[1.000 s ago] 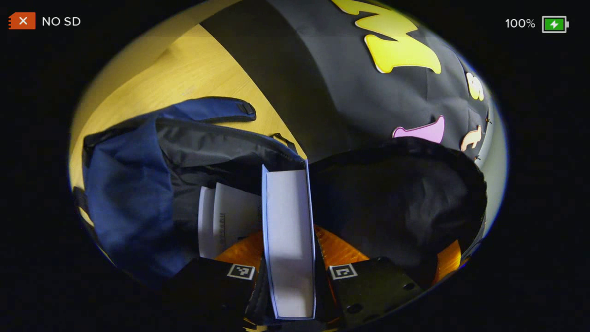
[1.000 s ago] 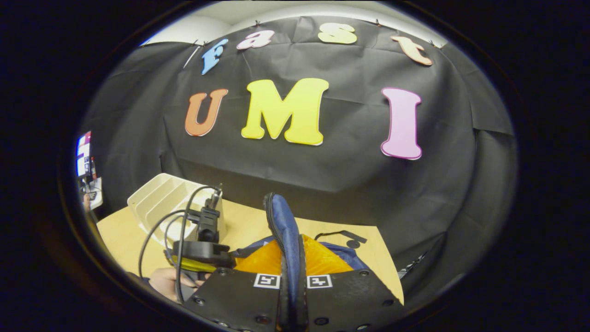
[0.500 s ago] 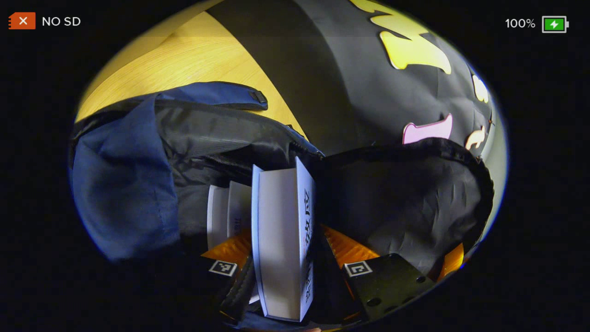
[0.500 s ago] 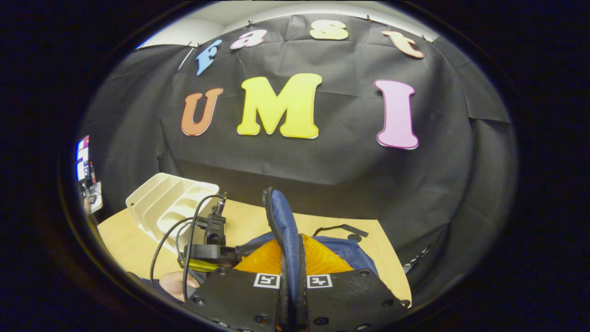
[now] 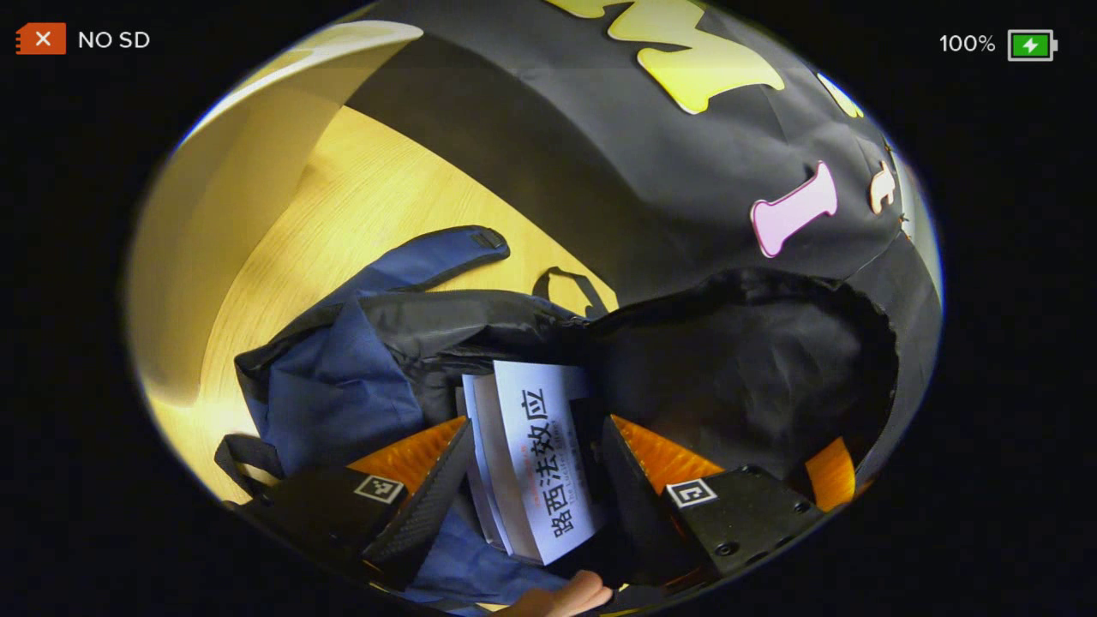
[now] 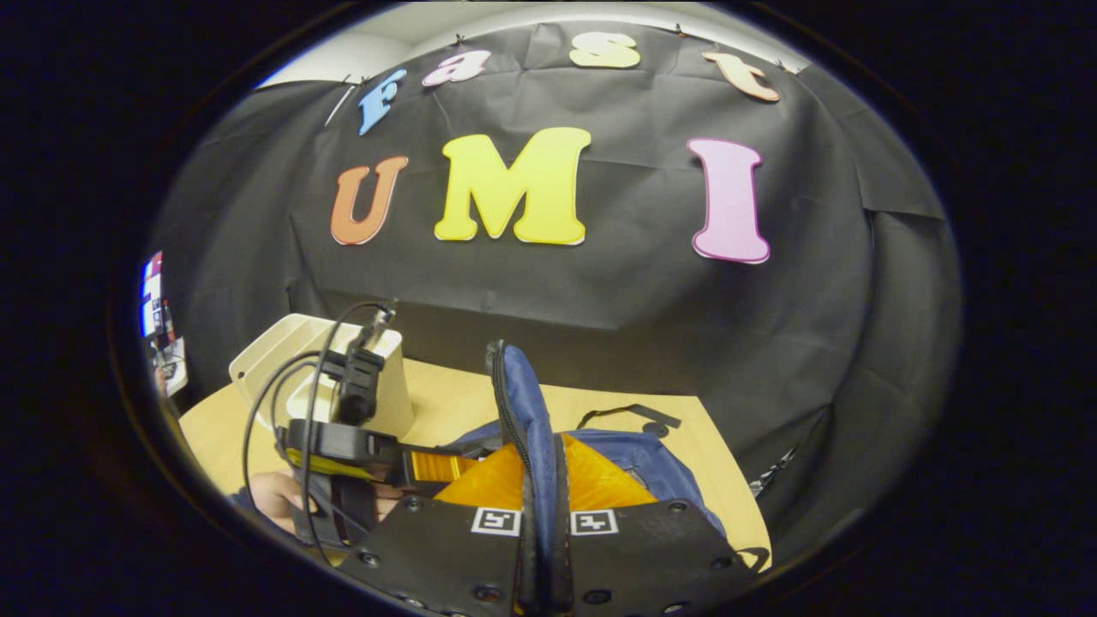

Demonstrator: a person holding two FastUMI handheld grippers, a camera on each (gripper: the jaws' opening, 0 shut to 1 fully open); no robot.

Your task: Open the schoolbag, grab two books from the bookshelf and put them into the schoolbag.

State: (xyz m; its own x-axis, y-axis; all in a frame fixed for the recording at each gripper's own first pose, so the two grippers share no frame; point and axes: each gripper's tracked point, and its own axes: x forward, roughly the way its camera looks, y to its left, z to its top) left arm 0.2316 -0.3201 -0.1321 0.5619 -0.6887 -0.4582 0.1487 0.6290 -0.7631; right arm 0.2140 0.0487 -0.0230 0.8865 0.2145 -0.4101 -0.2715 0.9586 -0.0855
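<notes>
Support surface: wooden table point(image 6: 446, 403)

The blue schoolbag point(image 5: 330, 390) lies directly on it, at 6 o'clock in the right gripper view; the white bookshelf point(image 6: 390, 394) stands at 9 o'clock.

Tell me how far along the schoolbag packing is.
Done: the schoolbag is open, two books lie inside. In hand: the right gripper pinches the bag's flap up; the left gripper hangs open over the books. Left: withdrawing, releasing the flap.

Both views are sharp at the middle and strongly bent at the rims by the fisheye lens. In the left gripper view, light falls brightly on the pale wooden bench point(image 5: 377, 206), while the open dark-lined blue fabric schoolbag point(image 5: 343, 386) sits in deep shadow. The right gripper view is dimmer and even, without glare.
</notes>
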